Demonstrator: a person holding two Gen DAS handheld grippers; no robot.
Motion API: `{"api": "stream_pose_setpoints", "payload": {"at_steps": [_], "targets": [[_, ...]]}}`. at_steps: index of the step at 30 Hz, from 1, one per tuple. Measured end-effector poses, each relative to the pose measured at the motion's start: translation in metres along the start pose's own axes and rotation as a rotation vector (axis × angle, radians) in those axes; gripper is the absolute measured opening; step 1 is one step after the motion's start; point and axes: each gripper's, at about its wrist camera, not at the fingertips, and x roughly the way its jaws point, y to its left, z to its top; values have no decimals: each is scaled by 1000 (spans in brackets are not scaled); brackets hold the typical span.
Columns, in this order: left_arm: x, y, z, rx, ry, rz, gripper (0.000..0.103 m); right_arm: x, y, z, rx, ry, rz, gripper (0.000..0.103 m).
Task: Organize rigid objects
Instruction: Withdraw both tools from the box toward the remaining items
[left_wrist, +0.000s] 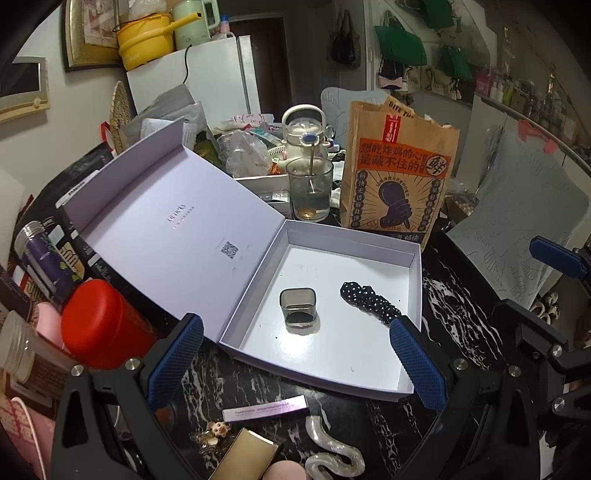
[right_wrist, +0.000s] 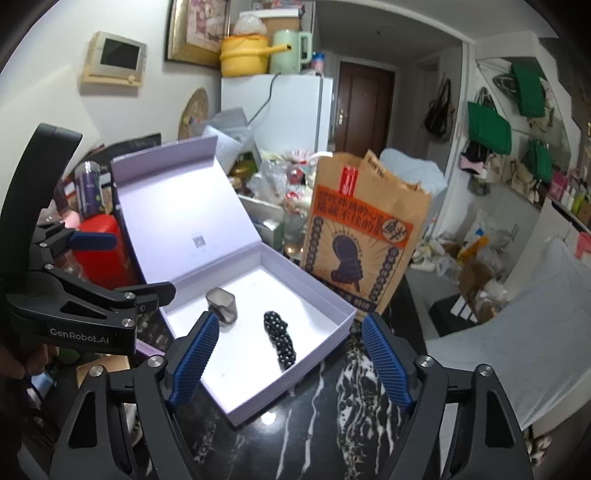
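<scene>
An open white box (left_wrist: 369, 384) with its lid folded back lies on the black marble table (left_wrist: 454, 306). Inside it are a small grey square cup (left_wrist: 297, 310) and a black beaded hair clip (left_wrist: 369, 301). My left gripper (left_wrist: 295, 363) is open and empty, just above the box's near edge. In the right wrist view the box (right_wrist: 321, 354), cup (right_wrist: 222, 305) and clip (right_wrist: 280, 341) show again. My right gripper (right_wrist: 288, 363) is open and empty over the box's near right side. The left gripper (right_wrist: 122, 258) appears at that view's left.
In front of the box lie a flat purple stick (left_wrist: 266, 406), a pearly wavy clip (left_wrist: 332, 454), a gold case (left_wrist: 247, 458) and a small charm (left_wrist: 216, 432). A red canister (left_wrist: 103, 325), a glass (left_wrist: 310, 188) and a paper bag (left_wrist: 399, 184) stand around the box.
</scene>
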Motion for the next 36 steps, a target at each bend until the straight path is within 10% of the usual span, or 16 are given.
{"api": "stream_pose_setpoints", "payload": {"at_steps": [36], "targets": [[-67, 10, -101, -32, -9, -25, 103, -71, 49, -61, -43, -38, 41, 86]]}}
